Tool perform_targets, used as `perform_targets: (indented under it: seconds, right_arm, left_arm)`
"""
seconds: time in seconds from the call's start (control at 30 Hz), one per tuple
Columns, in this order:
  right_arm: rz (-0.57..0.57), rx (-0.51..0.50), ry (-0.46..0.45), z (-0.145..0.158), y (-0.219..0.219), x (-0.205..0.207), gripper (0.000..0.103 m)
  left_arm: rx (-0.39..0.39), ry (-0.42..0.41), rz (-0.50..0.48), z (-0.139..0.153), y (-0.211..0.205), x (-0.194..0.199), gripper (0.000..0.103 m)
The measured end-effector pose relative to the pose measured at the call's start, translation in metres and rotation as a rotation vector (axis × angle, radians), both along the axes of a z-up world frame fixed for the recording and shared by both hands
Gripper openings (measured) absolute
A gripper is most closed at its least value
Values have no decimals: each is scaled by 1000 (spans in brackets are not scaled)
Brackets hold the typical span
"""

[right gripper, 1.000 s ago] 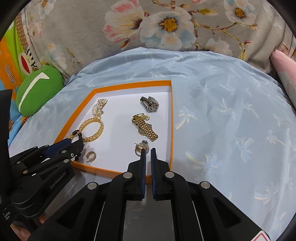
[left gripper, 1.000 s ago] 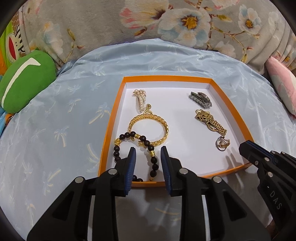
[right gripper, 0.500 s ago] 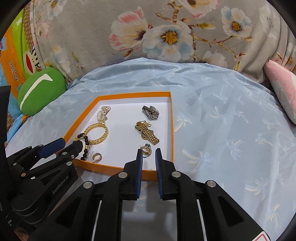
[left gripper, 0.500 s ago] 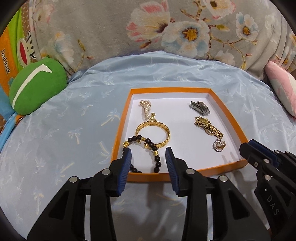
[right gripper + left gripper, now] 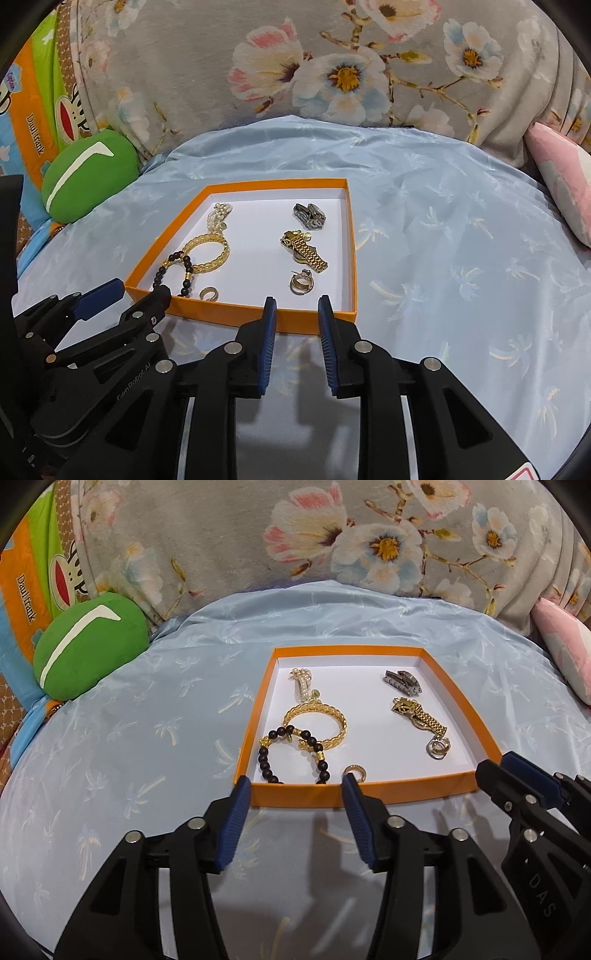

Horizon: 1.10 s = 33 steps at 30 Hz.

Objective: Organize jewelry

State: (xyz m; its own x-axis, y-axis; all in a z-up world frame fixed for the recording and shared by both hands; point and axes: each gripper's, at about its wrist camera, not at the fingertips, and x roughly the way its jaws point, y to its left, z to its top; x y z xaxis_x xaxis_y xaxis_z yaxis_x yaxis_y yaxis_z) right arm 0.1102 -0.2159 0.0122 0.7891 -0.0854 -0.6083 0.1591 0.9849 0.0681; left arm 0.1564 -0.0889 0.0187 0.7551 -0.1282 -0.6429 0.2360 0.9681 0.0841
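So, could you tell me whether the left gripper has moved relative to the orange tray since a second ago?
Yes. The left gripper has backed out toward the camera: its fingertips were over the orange tray, now outside its near rim, jaws opening and empty.

A shallow orange tray (image 5: 351,798) with a white floor lies flat on the pale blue bedspread, holding all the jewelry. Along its left side, from far to near: a small pearl cluster (image 5: 303,677), a gold chain bangle (image 5: 316,722) lying flat, and a dark beaded bracelet (image 5: 291,755) with gold spacers, overlapping the bangle's near edge. A small gold hoop (image 5: 355,770) sits just beside the beads at the near wall. On the right side lie a folded silver link band (image 5: 402,681), a gold link band (image 5: 419,712) set diagonally, and small ring-shaped earrings (image 5: 438,747) touching its near end.
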Motion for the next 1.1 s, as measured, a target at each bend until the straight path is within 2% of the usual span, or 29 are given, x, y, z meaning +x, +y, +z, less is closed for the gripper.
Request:
perform_targets:
  seconds: [0.07,0.13,0.2,0.33,0.5,0.7,1.1]
  right_arm:
    - [-6,-6,-4,0,1,-2,37]
    - [-9,-13,-6,0,2,-4,44]
    - [-19,-22,-6,0,2,-4,47]
    - [-41,-27,-9,0,-1,-4,59]
    - [-56,-33,1,-1,-2,-2,62]
    - [-75,-28,-1,-1,-5,-4,68]
    - [-92,-25,15,-3,-7,-5,73]
  left_arm:
    - [1,-13,8,1,1,-3,57]
    - [2,-21,15,2,2,-5,66]
    - [4,-24,29,2,3,-5,68]
    - [-1,-8,53,0,7,-1,71]
    - [10,-2,64,-1,5,1,71]
    - [10,-1,96,-1,9,2,82]
    - [33,-13,123,-1,10,0,87]
